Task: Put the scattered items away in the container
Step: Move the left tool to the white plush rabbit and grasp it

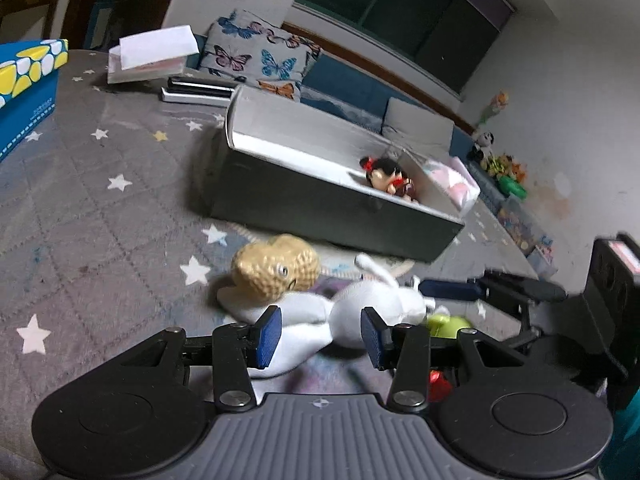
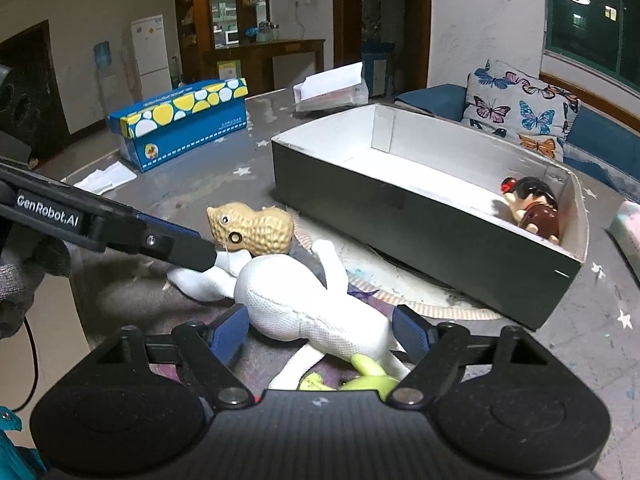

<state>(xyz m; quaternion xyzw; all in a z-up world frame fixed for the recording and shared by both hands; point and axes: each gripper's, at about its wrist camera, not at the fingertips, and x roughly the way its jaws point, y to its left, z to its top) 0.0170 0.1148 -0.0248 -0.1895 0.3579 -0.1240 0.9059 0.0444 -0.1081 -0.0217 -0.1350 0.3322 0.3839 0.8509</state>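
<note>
A white plush doll [image 1: 344,316] [image 2: 304,312] lies on the grey star mat, next to a tan peanut toy [image 1: 276,268] [image 2: 252,228]. My left gripper [image 1: 320,336] is open with the doll's leg between its blue pads, not pressed. It also shows in the right wrist view [image 2: 188,248] at the doll's limb. My right gripper [image 2: 320,330] is open around the doll's body. It shows in the left wrist view [image 1: 460,290]. The dark open box [image 1: 332,196] [image 2: 400,204] holds a small dark-haired doll [image 1: 390,178] [image 2: 534,208]. A green toy [image 2: 360,376] [image 1: 448,324] lies under the white doll.
A blue and yellow box [image 2: 180,120] [image 1: 24,84] and a white tissue box [image 2: 332,88] [image 1: 152,56] stand on the mat behind. A butterfly pillow [image 2: 520,108] and a blue sofa lie beyond the box. A pink-white packet [image 1: 452,180] sits at the box's far end.
</note>
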